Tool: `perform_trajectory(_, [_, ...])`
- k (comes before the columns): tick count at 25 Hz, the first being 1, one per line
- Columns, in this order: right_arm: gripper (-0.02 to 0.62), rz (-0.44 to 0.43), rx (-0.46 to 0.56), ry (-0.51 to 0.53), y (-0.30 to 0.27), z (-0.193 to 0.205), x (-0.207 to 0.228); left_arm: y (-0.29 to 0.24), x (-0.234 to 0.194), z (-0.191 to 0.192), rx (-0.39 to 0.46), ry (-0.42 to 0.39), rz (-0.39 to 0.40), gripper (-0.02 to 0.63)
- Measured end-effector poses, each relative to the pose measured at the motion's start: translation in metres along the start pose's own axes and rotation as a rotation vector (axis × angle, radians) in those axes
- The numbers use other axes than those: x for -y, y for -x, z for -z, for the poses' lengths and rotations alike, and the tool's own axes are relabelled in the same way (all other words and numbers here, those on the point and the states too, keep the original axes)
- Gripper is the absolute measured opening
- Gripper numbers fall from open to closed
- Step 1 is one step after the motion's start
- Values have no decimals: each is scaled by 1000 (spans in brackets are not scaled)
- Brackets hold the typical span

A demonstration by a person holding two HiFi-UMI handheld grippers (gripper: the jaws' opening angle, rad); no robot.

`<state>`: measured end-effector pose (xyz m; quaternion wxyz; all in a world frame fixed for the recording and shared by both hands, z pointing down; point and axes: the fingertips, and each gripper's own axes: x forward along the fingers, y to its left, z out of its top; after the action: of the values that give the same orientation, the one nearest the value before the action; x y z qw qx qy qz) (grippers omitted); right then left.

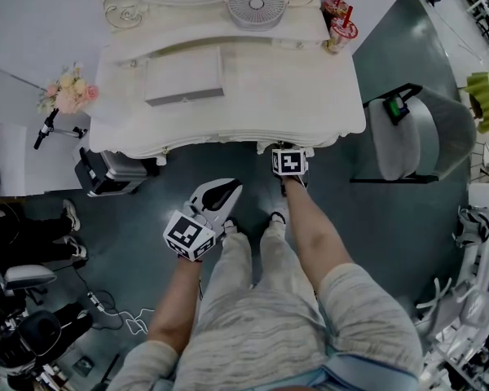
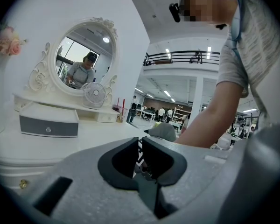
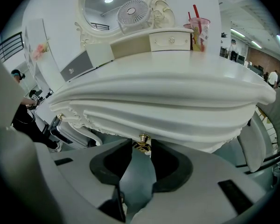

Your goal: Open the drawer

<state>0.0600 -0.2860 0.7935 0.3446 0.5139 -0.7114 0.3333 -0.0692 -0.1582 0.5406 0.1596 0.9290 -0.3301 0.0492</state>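
The right gripper [image 3: 142, 149] is clamped on the small gold knob [image 3: 143, 140] at the lower centre of the right gripper view. The knob sits on the scalloped drawer front [image 3: 186, 125] beneath the top of the white dressing table [image 3: 177, 90]. The left gripper [image 1: 228, 192] has its jaws drawn almost together on nothing. It hangs left of centre in the head view, apart from the table.
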Motion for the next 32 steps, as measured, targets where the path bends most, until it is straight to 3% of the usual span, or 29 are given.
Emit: perform_trajectory(32, [123,-7,-44,6,35,57,-12,-4,18,-9,7,-21,34,34])
